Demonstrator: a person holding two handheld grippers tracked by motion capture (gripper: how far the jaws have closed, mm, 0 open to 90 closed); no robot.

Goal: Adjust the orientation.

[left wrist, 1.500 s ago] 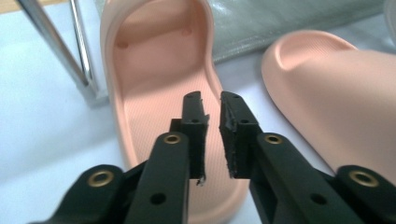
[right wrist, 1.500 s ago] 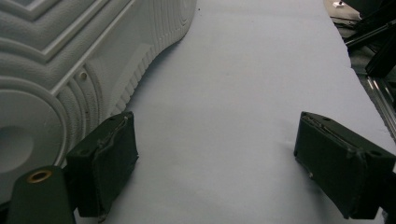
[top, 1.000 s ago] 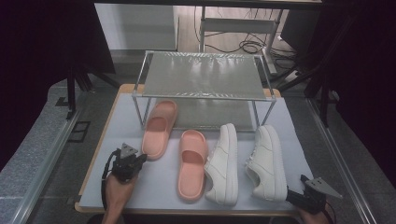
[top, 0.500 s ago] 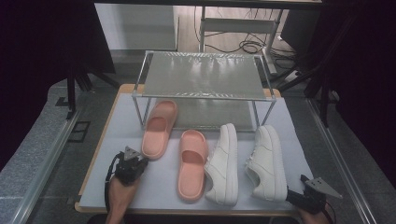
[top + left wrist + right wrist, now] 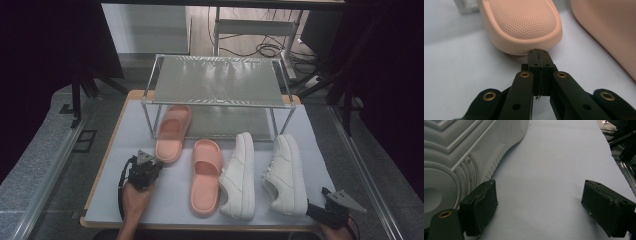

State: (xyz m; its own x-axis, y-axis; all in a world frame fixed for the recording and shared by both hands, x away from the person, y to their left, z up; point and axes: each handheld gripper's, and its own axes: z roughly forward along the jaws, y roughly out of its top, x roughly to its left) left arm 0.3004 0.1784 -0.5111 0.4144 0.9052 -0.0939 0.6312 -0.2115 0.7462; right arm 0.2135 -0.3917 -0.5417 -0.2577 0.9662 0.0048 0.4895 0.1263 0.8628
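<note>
Two pink slides lie on the white mat: the left slide [image 5: 173,132] reaches under the rack, the right slide [image 5: 206,175] lies nearer me. Beside them are two white sneakers, left [image 5: 239,175] and right [image 5: 287,172]. My left gripper [image 5: 154,163] is shut with nothing held. In the left gripper view its tips [image 5: 537,51] meet the heel of the left slide [image 5: 524,22], with the other slide [image 5: 606,30] at the right. My right gripper [image 5: 316,210] stands open by the right sneaker's heel. In the right gripper view the sneaker [image 5: 459,150] is beside the gripper's [image 5: 544,207] left pad [image 5: 480,210].
A metal two-tier rack [image 5: 216,80] stands at the back of the table, its mesh top bare. The mat [image 5: 125,130] has bare room left of the slides and right of the sneakers [image 5: 564,165]. The table's wooden front edge [image 5: 165,225] runs near both hands.
My left gripper has moved right and forward up to the heel of the left pink slide. The right gripper and the shoes have stayed put.
</note>
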